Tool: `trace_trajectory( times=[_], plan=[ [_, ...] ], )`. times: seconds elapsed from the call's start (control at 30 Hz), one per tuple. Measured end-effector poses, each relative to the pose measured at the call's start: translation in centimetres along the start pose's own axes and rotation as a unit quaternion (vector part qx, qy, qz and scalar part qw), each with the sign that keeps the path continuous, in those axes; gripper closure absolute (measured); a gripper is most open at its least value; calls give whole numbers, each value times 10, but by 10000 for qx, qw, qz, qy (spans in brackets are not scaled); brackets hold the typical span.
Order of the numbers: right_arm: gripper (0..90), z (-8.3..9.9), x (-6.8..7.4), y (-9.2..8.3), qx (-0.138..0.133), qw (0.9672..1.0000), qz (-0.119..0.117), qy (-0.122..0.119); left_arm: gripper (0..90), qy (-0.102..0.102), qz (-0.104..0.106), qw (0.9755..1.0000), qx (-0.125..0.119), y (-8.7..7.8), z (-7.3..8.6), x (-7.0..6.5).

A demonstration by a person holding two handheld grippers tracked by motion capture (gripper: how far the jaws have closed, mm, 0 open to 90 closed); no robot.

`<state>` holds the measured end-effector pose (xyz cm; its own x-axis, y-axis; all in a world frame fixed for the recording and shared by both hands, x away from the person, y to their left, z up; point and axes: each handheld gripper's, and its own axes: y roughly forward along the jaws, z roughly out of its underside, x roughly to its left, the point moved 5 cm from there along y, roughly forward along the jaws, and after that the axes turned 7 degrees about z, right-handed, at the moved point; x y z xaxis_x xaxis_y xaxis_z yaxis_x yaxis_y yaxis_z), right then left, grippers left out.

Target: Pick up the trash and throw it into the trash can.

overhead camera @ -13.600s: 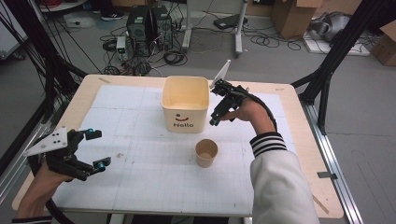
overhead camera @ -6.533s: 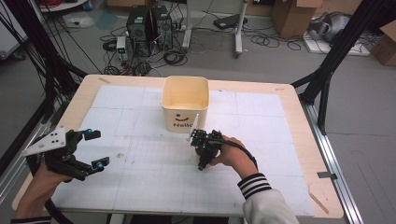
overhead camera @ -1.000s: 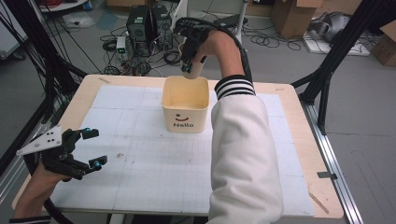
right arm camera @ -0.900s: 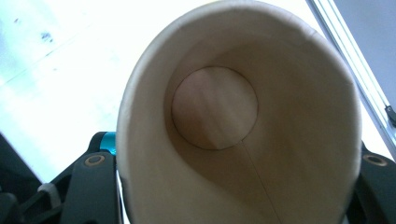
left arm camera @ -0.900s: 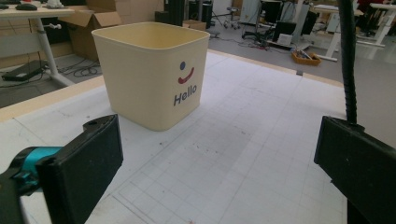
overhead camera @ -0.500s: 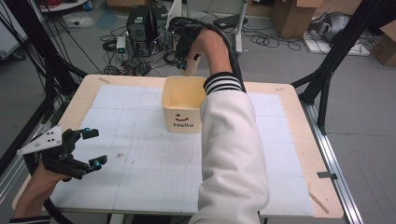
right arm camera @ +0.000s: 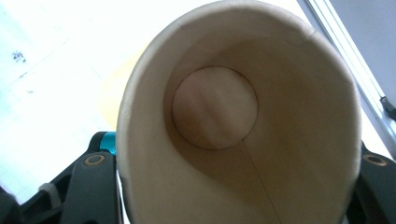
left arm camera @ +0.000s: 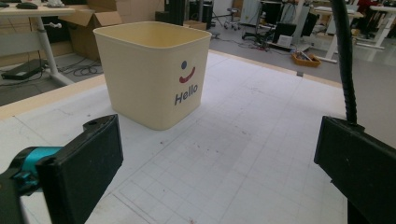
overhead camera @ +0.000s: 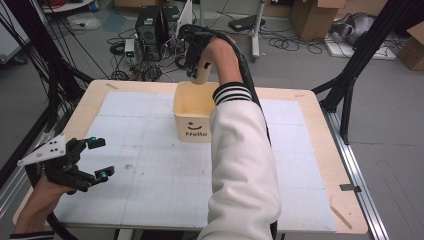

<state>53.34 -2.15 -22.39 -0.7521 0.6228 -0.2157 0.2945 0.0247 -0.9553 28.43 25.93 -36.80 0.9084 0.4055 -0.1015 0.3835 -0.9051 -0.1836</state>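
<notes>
At the left edge of the table [overhead camera: 150,200], the left gripper [overhead camera: 97,159] hovers with its jaws spread wide and nothing between them; in the left gripper view both black pads frame bare white matting.

At the middle of the table stands the cream tub [overhead camera: 192,117] marked "Hello", upright and open-topped.

Above the tub's far rim, the right gripper [overhead camera: 200,65] holds a brown paper cup [overhead camera: 201,74], its jaws closed on the cup's side walls. The right gripper view looks straight down into the cup's empty interior [right arm camera: 215,107].

The cup looks light and thin-walled, so it probably dents under a hard squeeze. A gentle grip across the side wall near the stiffer rolled rim seems the safest hold. The tub looks rigid enough to take a dropped cup.
</notes>
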Motion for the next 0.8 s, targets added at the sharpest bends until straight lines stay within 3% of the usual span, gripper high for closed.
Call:
trace_trajectory(
  times=[0.8],
  plan=[
    [347,6,10,58,269,9995,-191,0,17,-22,-1,10000,-1,-1,1,1]
  ],
)
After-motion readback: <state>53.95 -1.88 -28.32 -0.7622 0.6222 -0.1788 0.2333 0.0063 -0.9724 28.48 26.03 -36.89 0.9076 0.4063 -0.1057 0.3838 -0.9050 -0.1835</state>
